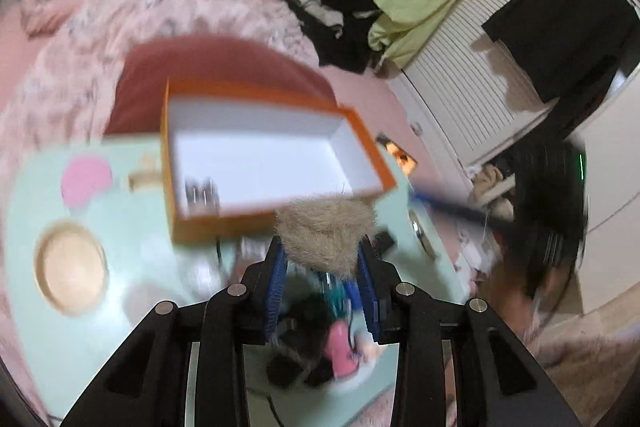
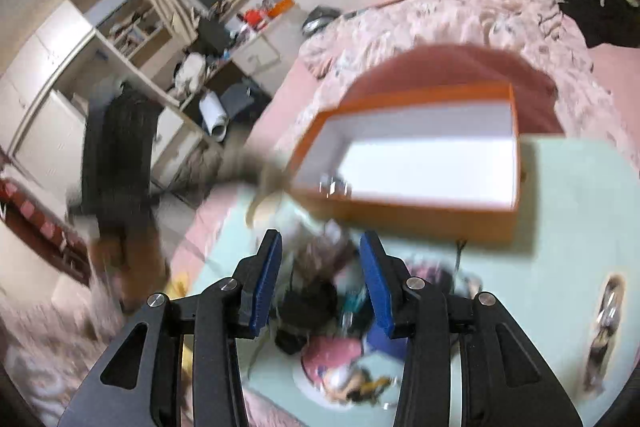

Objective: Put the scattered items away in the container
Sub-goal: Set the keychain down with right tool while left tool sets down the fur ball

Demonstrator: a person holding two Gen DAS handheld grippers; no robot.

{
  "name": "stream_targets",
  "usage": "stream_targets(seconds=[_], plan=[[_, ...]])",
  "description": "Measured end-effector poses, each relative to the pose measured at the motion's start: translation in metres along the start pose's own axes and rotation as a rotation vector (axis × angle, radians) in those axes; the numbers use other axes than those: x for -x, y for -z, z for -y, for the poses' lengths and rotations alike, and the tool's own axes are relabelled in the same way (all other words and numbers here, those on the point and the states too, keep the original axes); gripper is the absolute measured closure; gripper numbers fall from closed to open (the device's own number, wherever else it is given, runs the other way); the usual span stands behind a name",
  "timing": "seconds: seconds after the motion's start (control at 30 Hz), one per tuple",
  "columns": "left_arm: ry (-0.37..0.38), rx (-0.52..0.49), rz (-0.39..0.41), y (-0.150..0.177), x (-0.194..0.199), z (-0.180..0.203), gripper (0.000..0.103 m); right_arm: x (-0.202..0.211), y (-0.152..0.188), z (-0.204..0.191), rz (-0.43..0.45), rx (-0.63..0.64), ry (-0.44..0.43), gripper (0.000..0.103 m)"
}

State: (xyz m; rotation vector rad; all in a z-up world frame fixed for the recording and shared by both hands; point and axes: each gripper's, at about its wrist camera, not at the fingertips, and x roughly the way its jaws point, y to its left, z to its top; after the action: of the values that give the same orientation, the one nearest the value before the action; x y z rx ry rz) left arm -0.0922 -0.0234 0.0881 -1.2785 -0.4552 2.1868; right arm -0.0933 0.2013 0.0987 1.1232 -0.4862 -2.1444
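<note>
Furry tuft [image 1: 326,237] between left tool [image 1: 323,259] pads

No readable text

Both wrist views are motion-blurred; the orange box [image 1: 256,155], the mint-green tabletop [image 1: 132,267] and the small items at six o'clock show no legible words, brands, numbers or signs.

The orange box [image 1: 256,155] looks like matt cardboard with a smooth white paper lining. The tuft [image 1: 326,237] between the left gripper's [image 1: 324,283] jaws is coarse, shaggy beige fur. Its pads [image 1: 276,287] are ribbed blue rubber or plastic, the frames matt black with shiny metal pins. The mint worktop [image 1: 132,259] seems smooth, though blur hides detail; the bed cover [image 2: 460,15] is soft pink cloth.
</note>
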Motion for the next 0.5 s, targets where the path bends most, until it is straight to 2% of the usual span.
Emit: stream_targets(seconds=[0.03, 0.13, 0.27, 0.33, 0.4, 0.5], plan=[[0.011, 0.016, 0.001, 0.011, -0.002, -0.003, 0.071, -0.003, -0.012, 0.0, 0.004, -0.018, 0.0, 0.05], [0.013, 0.042, 0.028, 0.035, -0.005, -0.006, 0.071, -0.018, -0.039, 0.001, -0.038, -0.05, 0.003, 0.047], [0.015, 0.085, 0.074, 0.057, -0.006, -0.013, 0.071, -0.065, -0.06, -0.01, -0.193, -0.057, 0.028, 0.047], [-0.001, 0.099, 0.097, 0.066, -0.003, -0.018, 0.071, -0.102, -0.066, -0.011, -0.278, -0.066, 0.08, 0.047], [-0.048, 0.097, 0.116, 0.072, -0.002, -0.02, 0.07, -0.136, -0.068, -0.011, -0.361, -0.082, 0.125, 0.047], [-0.088, 0.09, 0.125, 0.078, -0.001, -0.024, 0.055, -0.173, -0.068, -0.011, -0.453, -0.099, 0.17, 0.047]])
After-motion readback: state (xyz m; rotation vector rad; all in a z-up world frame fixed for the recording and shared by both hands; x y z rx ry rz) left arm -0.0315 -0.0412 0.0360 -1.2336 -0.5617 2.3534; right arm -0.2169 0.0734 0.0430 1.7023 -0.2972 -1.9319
